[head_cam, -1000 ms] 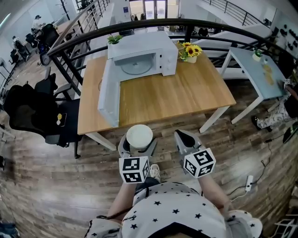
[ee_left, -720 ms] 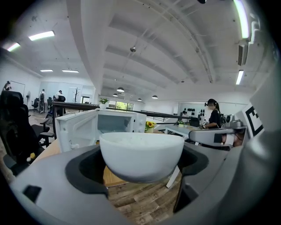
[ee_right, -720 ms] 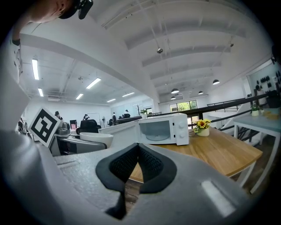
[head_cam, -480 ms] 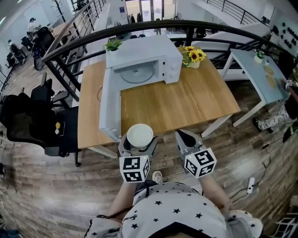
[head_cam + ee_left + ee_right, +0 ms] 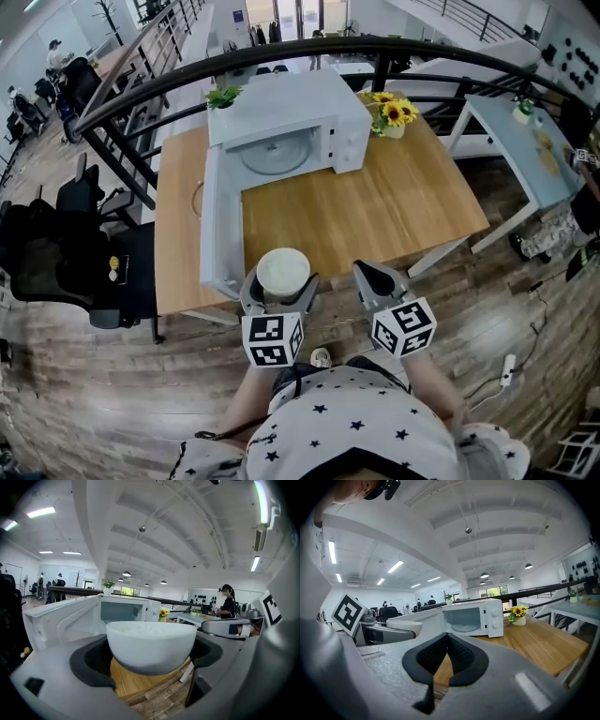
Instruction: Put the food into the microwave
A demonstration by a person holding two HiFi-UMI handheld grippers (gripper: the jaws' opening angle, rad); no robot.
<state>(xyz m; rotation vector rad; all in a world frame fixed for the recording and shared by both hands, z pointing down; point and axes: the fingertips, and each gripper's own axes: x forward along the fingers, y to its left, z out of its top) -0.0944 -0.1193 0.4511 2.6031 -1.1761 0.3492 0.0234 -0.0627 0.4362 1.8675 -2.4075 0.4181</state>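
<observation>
A white bowl of rice (image 5: 282,271) sits between the jaws of my left gripper (image 5: 280,287), which is shut on it, just off the near edge of the wooden table (image 5: 375,211). In the left gripper view the bowl (image 5: 151,645) fills the middle, with the microwave (image 5: 125,611) beyond it. The white microwave (image 5: 286,120) stands at the table's far side, its door (image 5: 217,225) swung wide open towards me and the glass turntable (image 5: 276,156) showing. My right gripper (image 5: 373,277) hangs beside the left, shut with nothing in it; its pads (image 5: 461,656) meet.
A pot of sunflowers (image 5: 391,114) stands right of the microwave, a small green plant (image 5: 223,97) behind it. A dark railing (image 5: 309,49) curves past the table's far side. A black office chair (image 5: 56,258) is at the left, a pale side table (image 5: 525,141) at the right.
The table and microwave have come nearer and lower in the head view as I step forward. Both grippers keep their places, the bowl still held.
</observation>
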